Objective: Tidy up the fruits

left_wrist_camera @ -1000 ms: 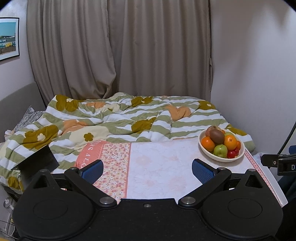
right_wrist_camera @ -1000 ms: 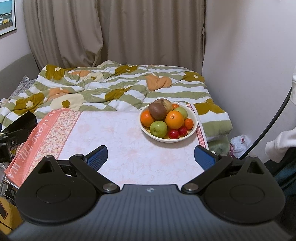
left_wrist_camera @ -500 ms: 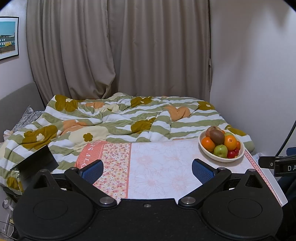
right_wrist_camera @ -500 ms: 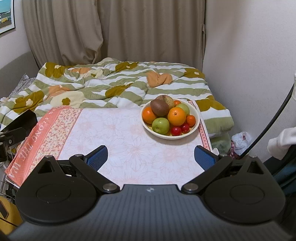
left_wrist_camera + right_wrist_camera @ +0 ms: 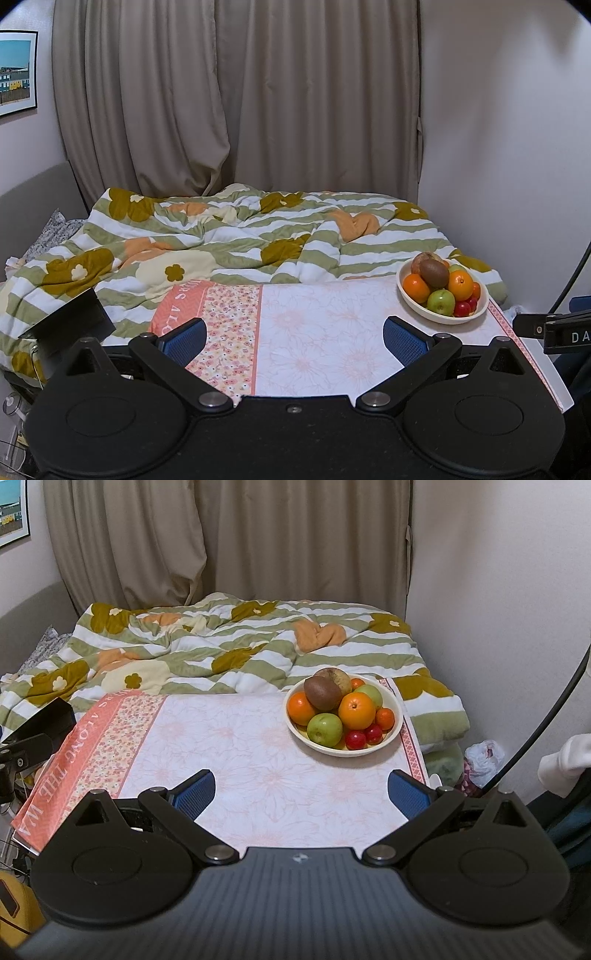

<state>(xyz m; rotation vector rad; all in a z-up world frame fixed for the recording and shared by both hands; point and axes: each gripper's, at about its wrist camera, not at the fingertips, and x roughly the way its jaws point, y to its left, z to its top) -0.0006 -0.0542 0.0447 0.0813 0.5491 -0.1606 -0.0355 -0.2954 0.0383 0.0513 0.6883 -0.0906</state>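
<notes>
1. The left gripper (image 5: 293, 341) hovers over the near edge of the worktop (image 5: 325, 332), its blue fingers (image 5: 184, 338) spread wide and holding nothing.
2. The right gripper (image 5: 301, 795) also hangs over the near edge, fingers (image 5: 408, 794) wide apart and empty.
3. A cream bowl (image 5: 369, 747) of fruit stands at the far right corner of the worktop, well ahead of both grippers.
4. In the bowl a brown kiwi (image 5: 322, 693) lies on top, touching a brownish pear (image 5: 338, 677) behind it.
5. An orange (image 5: 356, 710) sits in the middle front, with a second orange (image 5: 299, 709) on the left.
6. A green apple (image 5: 325, 729) lies at the front, just beside two small red fruits (image 5: 364, 736).
7. A smaller orange fruit (image 5: 385, 718) rests at the right rim, and a pale green fruit (image 5: 371, 694) shows behind the middle orange.
8. A floral cloth (image 5: 122, 731) with a pink lettered border covers the worktop.
9. Behind it lies a bed with a striped, flowered quilt (image 5: 221, 646), and beige curtains (image 5: 221, 542) hang beyond.
</notes>
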